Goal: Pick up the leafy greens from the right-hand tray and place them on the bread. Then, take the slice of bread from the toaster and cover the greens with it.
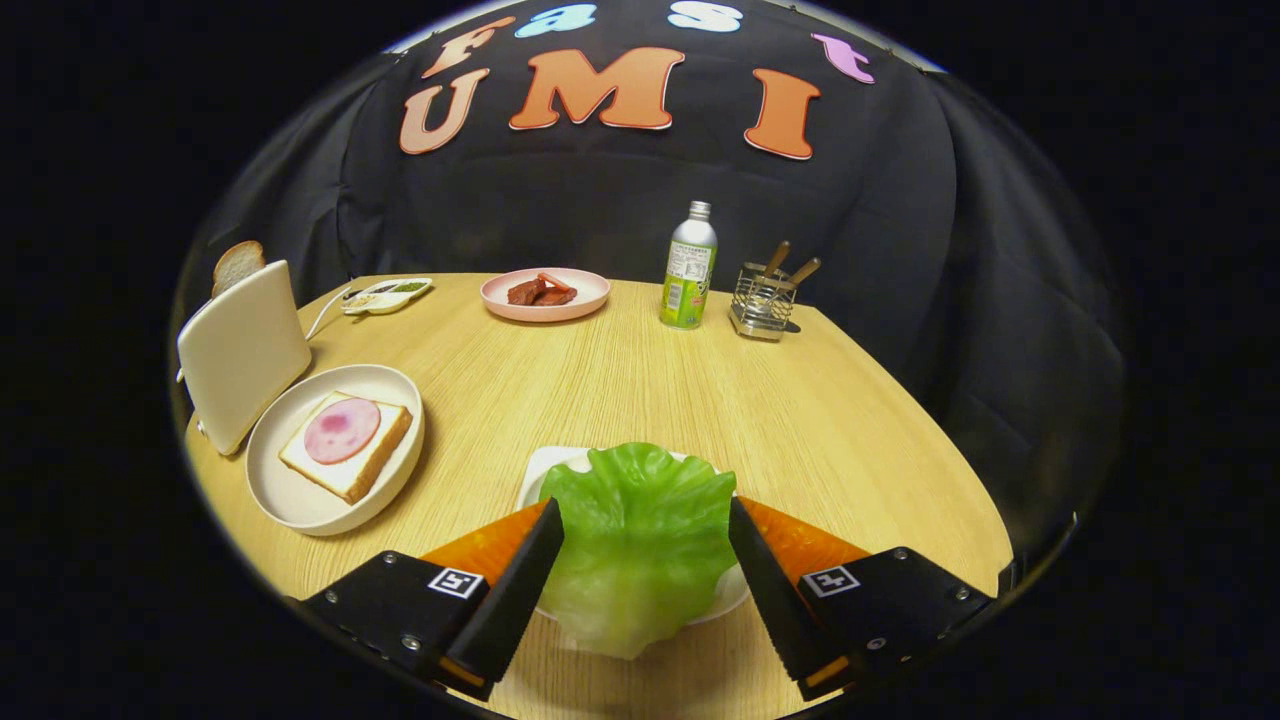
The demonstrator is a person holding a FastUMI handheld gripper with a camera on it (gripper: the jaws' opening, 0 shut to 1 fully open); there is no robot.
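The claw [646,545] is spread wide, its fingers flanking the leafy greens [640,540] on the white tray [540,472]; the bread [346,446] lies ahead to the left on the counter [700,400].

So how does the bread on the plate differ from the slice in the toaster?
The bread on the plate lies flat, square, with a pink slice of ham on top; the slice in the toaster stands upright, bare, with only its rounded top poking out. Both look like pale bread with a brown crust. The gripper is open around the lettuce leaf.
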